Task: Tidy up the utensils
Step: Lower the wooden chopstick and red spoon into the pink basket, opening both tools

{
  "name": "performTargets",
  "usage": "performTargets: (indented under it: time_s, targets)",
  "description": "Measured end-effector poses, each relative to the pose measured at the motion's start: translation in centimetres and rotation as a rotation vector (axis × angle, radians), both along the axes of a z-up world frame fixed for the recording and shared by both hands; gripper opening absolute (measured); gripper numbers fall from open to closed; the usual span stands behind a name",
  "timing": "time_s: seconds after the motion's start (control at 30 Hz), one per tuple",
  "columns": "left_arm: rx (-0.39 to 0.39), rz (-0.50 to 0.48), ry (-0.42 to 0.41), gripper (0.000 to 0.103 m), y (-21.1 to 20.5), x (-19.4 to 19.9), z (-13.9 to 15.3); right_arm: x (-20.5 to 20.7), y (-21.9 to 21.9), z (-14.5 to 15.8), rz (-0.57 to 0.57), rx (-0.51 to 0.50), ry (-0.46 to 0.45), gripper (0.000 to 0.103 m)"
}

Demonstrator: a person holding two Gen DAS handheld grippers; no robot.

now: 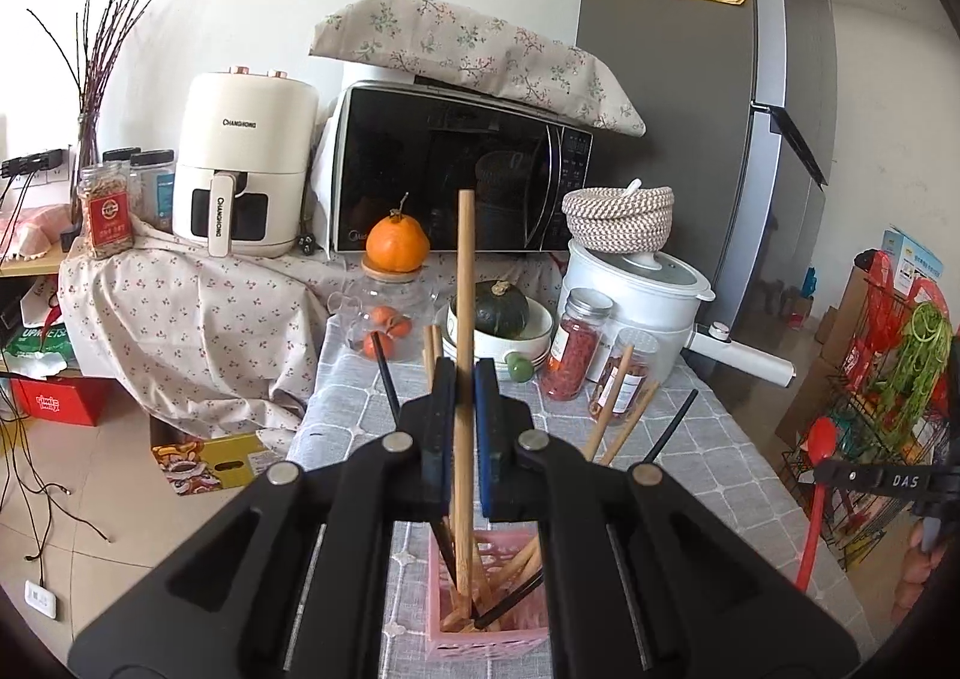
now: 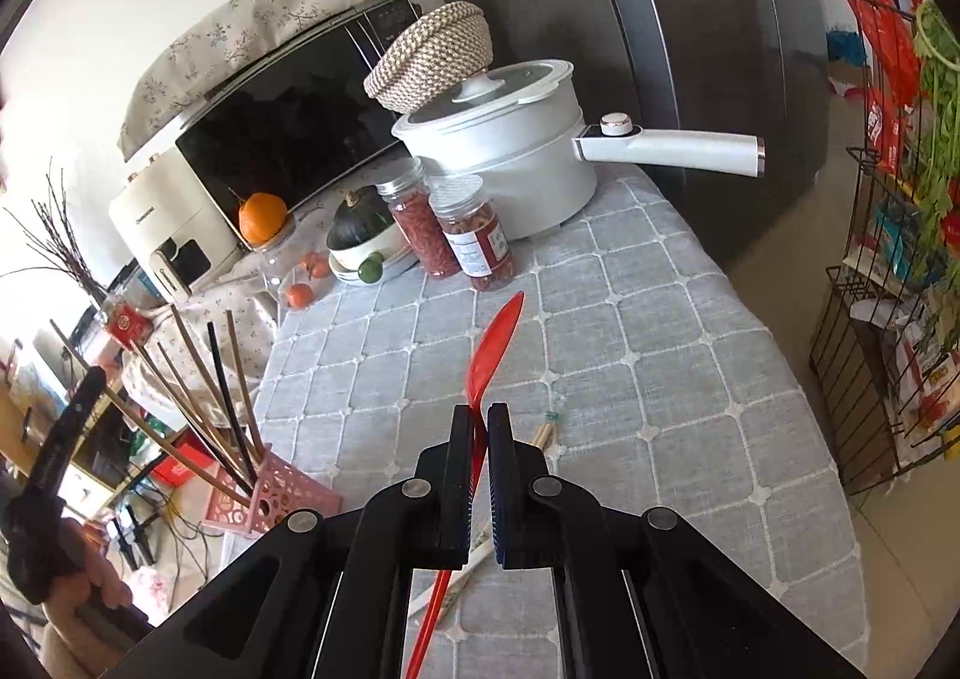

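Observation:
My left gripper (image 1: 463,373) is shut on a wooden chopstick (image 1: 464,283), held upright with its lower end inside the pink perforated holder (image 1: 489,634). Several wooden and black chopsticks lean in that holder. In the right wrist view the holder (image 2: 288,493) stands at the table's left edge. My right gripper (image 2: 479,420) is shut on a red plastic spoon (image 2: 493,346), held above the grey tablecloth (image 2: 630,367); it also shows at the right of the left wrist view (image 1: 819,457). A wrapped pair of chopsticks (image 2: 543,433) lies on the cloth under the right gripper.
At the back of the table stand a white pot (image 2: 510,151) with a long handle, two spice jars (image 2: 474,235), a bowl with a green squash (image 2: 360,226) and a glass jar. A microwave (image 1: 456,169) and air fryer (image 1: 246,163) sit behind. A wire rack (image 2: 888,289) stands right.

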State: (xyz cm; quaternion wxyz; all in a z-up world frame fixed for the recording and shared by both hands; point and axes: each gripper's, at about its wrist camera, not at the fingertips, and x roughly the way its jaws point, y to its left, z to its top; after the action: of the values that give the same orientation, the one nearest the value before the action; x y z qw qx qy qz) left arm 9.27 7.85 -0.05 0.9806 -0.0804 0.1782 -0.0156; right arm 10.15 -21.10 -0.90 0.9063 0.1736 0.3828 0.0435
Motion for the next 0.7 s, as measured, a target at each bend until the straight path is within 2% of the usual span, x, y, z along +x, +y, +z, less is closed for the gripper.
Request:
performTargets:
  time_s: [0.1,0.17,0.23,0.3,0.37,0.5,0.6,0.7]
  targets:
    - [-0.004,-0.018,0.067,0.008,0.1,0.7,-0.8,-0.4,0.8,1.0,-0.008,-0.008,-0.06,0.004]
    - [-0.027,-0.032,0.127,0.027,0.4,1.0,-1.1,-0.8,1.9,1.9,-0.003,-0.017,-0.117,0.004]
    - [-0.045,-0.017,0.16,0.041,0.9,0.7,-1.0,-1.3,3.4,3.0,0.008,-0.027,-0.184,0.005]
    - [-0.062,-0.009,0.175,0.045,1.6,0.2,-0.6,-1.7,5.2,4.1,0.022,-0.036,-0.26,0.004]
    - [-0.064,0.005,0.213,0.057,2.2,-0.1,-0.5,-2.0,7.4,5.0,0.033,-0.052,-0.33,0.005]
    - [-0.01,0.058,0.306,0.062,3.7,-0.8,-1.0,-1.9,12.3,5.6,0.055,-0.094,-0.435,0.005]
    - [0.037,0.078,0.358,0.064,5.1,-1.1,-1.9,-1.2,15.6,5.1,0.063,-0.124,-0.469,0.005]
    - [0.032,0.082,0.399,0.064,6.6,-1.4,-2.7,-0.7,18.4,4.3,0.052,-0.165,-0.497,0.005]
